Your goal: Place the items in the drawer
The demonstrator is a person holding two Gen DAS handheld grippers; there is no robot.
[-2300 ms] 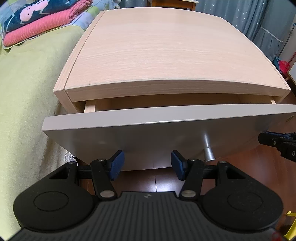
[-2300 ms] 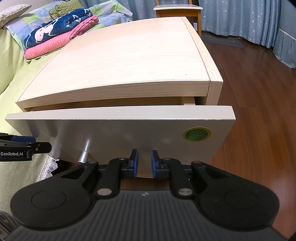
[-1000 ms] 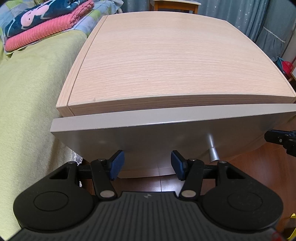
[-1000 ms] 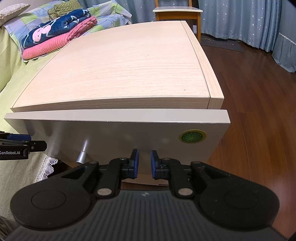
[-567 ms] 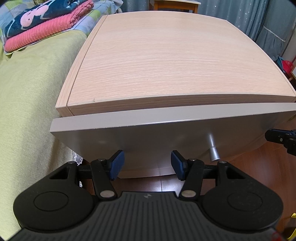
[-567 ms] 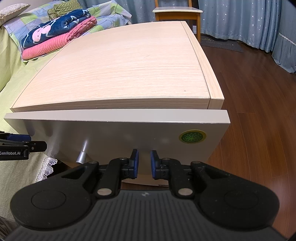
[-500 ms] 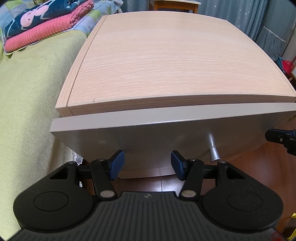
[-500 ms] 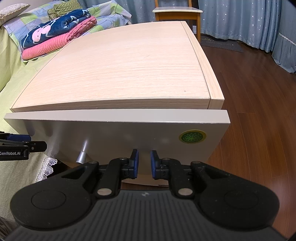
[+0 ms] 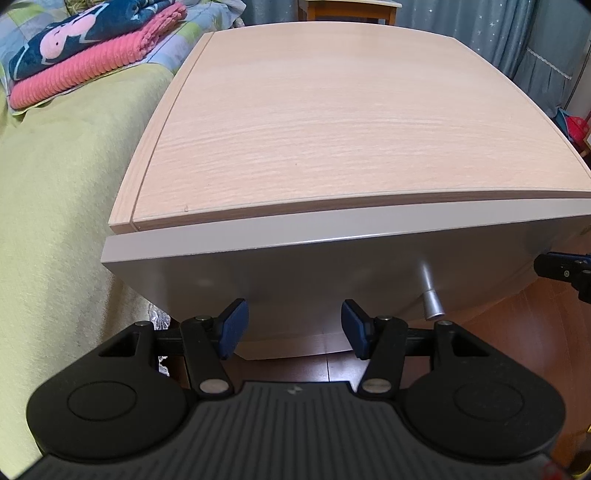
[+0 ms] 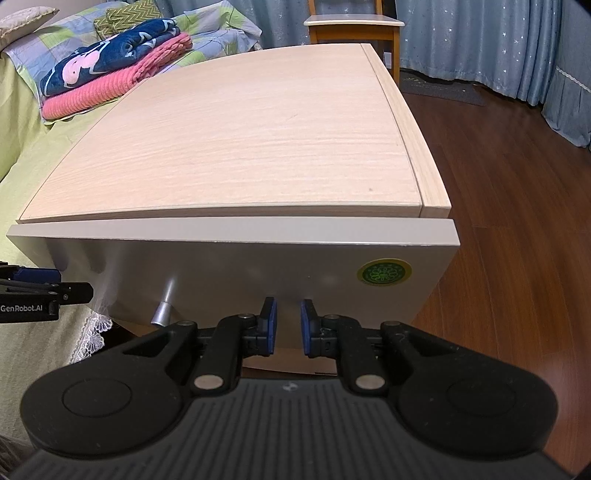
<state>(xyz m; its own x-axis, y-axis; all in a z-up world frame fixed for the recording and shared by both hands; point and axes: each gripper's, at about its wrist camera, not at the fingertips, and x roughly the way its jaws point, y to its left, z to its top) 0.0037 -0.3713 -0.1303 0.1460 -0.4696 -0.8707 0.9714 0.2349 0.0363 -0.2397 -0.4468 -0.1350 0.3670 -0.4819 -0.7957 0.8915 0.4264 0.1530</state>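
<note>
The grey drawer front (image 9: 314, 269) of the light wood nightstand (image 9: 332, 129) sits pushed in under the top, so its inside and any items in it are hidden. A metal knob (image 9: 432, 306) sticks out of the front. My left gripper (image 9: 294, 325) is open and empty, just in front of the drawer's lower edge, left of the knob. In the right wrist view the drawer front (image 10: 240, 269) carries a green sticker (image 10: 384, 272). My right gripper (image 10: 288, 325) is open only by a narrow gap, holds nothing, and sits right of the knob (image 10: 161, 315).
A bed with a yellow-green cover (image 9: 55, 221) lies left of the nightstand, with folded pink and navy blankets (image 10: 110, 77) on it. Dark wood floor (image 10: 517, 221) spreads to the right. A wooden chair (image 10: 354, 26) and blue curtains stand behind.
The drawer, partly pulled out 2.3 s ago, now sits pushed in under the top. Over the last second neither the grippers nor the drawer have visibly moved.
</note>
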